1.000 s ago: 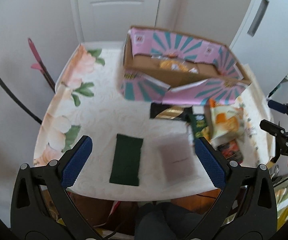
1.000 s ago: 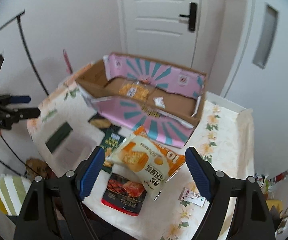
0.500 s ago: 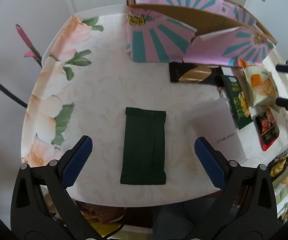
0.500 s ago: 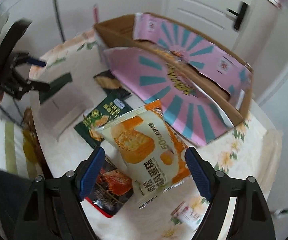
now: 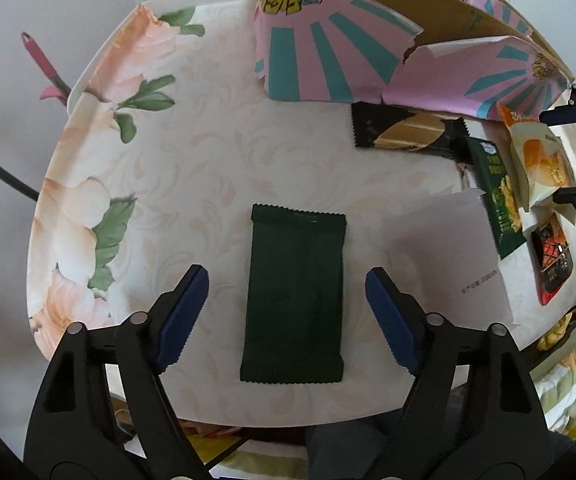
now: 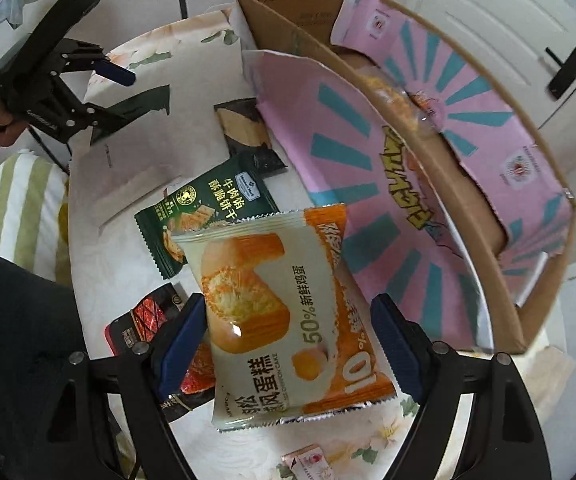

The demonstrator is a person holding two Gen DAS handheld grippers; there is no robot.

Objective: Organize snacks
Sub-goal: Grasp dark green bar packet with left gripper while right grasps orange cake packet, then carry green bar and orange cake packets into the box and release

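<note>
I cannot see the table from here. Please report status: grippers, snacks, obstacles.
Left gripper open over dark green packet. Right gripper open around cake packet. Pink box open beside; nothing blocks.

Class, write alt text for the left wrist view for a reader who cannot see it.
The open left gripper hangs over a plain dark green snack packet lying flat on a floral table. Behind it stands a pink and teal cardboard box, with more snack packets to the right.

dark packet (image 5: 294, 300) lying on table (image 5: 191, 168), white packet (image 5: 448, 256) to its right, box (image 5: 388, 52) behind them
</note>
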